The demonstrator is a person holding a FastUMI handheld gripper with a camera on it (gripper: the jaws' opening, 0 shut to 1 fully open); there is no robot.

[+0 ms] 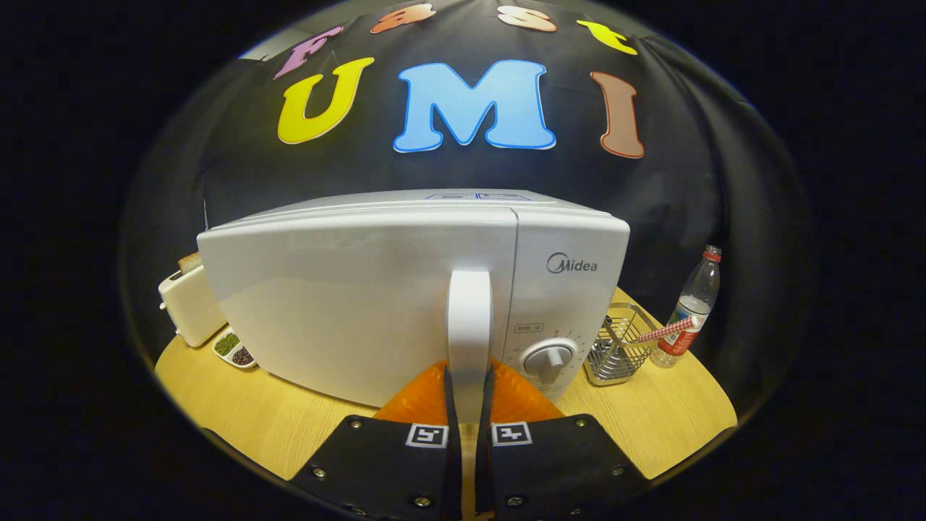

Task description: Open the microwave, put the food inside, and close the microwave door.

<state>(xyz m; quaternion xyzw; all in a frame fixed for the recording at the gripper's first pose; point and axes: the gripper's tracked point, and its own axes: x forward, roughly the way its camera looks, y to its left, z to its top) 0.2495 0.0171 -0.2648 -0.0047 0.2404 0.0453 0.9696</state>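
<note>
One white microwave (362, 304) stands on a round wooden counter (289, 427), directly ahead of the claw (469, 383). Its door (347, 304) appears slightly swung out from the body, the far left edge nearer the camera. One tall white vertical handle (469, 325) runs down the door's right side, and the claw's two fingers (448, 405) stand on either side of its lower end, close together and pressing on it, so the claw is clamped narrow around the handle. The claw points level and straight at the microwave front, fingers side by side, the handle rising upright from between them.

Just right of the fingers, on the microwave's control panel, sits one round white dial (548, 358). Further right of the claw, beside the microwave, stands one wire mesh basket (615, 347) with one red-and-white striped stick-like item (669, 329) lying across its rim. Just beyond the basket stands one clear plastic bottle (691, 307) with a red cap and red label, upright.

Left of the claw, past the microwave's far left corner, stands one cream toaster (189, 304) with one slice of bread (189, 262) poking from its top. In front of the toaster lies one small white dish (233, 349) with two compartments, one holding green grains and one dark ones.
</note>
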